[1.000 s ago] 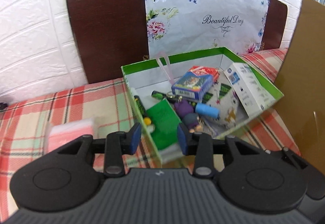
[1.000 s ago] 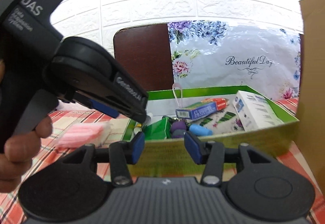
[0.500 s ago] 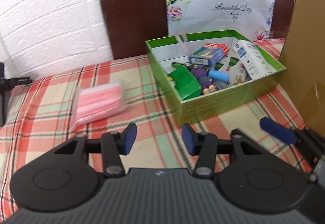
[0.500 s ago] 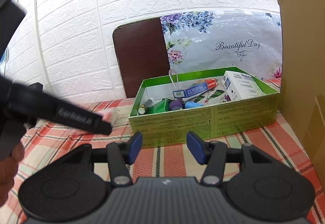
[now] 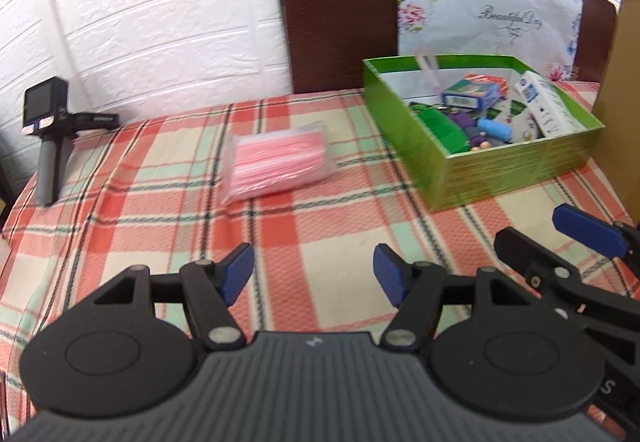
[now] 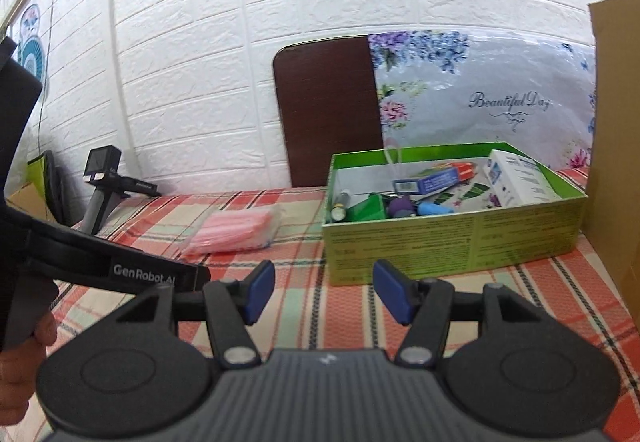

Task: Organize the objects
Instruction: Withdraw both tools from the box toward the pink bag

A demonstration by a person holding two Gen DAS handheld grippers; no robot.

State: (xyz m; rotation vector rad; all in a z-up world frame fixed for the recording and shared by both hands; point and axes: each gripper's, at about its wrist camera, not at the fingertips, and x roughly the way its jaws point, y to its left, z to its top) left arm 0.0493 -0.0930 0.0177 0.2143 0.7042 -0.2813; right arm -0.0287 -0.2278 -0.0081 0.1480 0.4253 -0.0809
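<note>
Left wrist: pink packet [image 5: 280,163] beyond (opening) jaws.

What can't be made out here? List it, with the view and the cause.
- Print on the small blue carton in the green cardboard box: left wrist view, blurred.
- Box's near contents: right wrist view, hidden behind its front wall.
- Brown cardboard panel: both views, cut off by the right edge.

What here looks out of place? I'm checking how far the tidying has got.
The pink packet lies alone on the checked tablecloth, left of the green box that holds the other small items. The white carton in the box leans tilted against its wall. Both grippers are empty, their jaws opening.
</note>
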